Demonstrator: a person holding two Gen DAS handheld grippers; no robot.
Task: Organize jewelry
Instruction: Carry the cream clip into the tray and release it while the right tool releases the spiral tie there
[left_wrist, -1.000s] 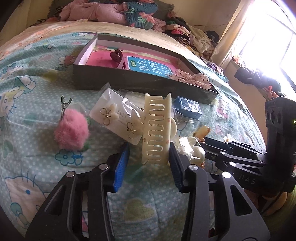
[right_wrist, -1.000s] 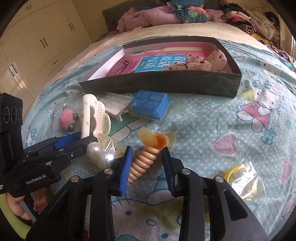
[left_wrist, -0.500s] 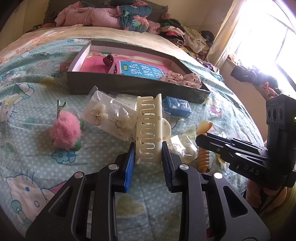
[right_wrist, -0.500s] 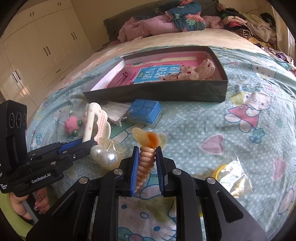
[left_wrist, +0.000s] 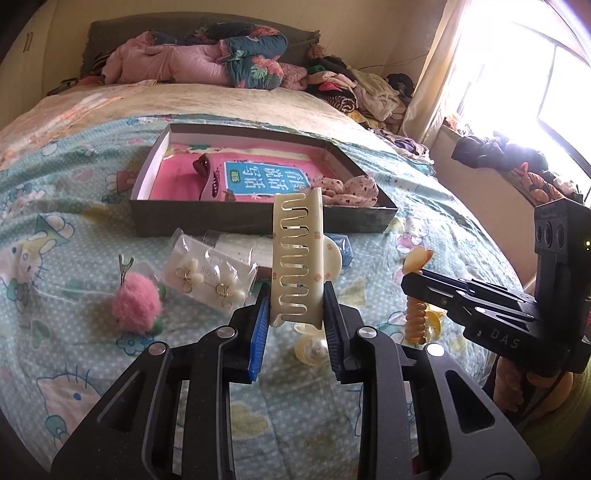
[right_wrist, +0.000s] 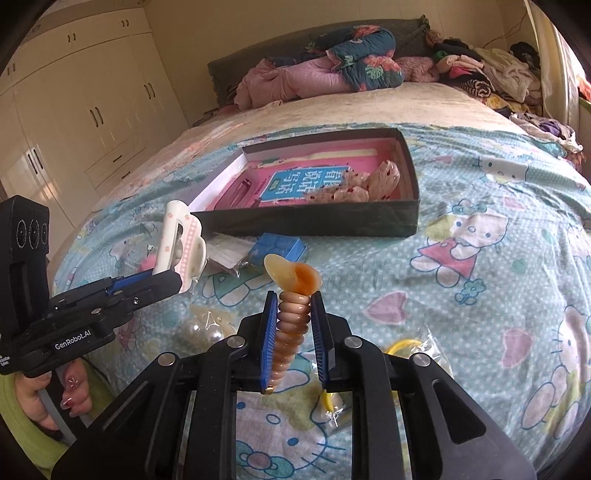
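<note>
Across the bed (right_wrist: 480, 155), under its cartoon-cat quilt, we see the dark box (left_wrist: 258, 218) lying at twelve o'clock from both our grippers, open-topped, with a pink lining, a blue-labelled card and some spotted cloth pieces already inside. Between the box and us, loose pieces sit scattered on the quilt: a packet of earrings (left_wrist: 207, 277) at ten o'clock in the left view, a pink pom-pom clip (left_wrist: 136, 308) at nine o'clock of that, a small blue case (right_wrist: 277, 251), and a bagged yellow piece (right_wrist: 406, 350) at three o'clock of our right gripper.

Our left gripper (left_wrist: 297, 310) is clamped narrow on the cream claw clip (left_wrist: 297, 254), which stands upright with its teeth facing us, clear of the quilt. Our right gripper (right_wrist: 293, 325) is pinched just as tight on the orange spiral hair tie (right_wrist: 291, 325), its flared end poking out above the pads.

Both pieces look ready to carry toward the box. To do this well, we judge it best to keep the squeeze steady, lift high enough to clear the near wall, hold the two grippers apart so they do not knock, and let go only when each piece is low over a bare spot of lining.
</note>
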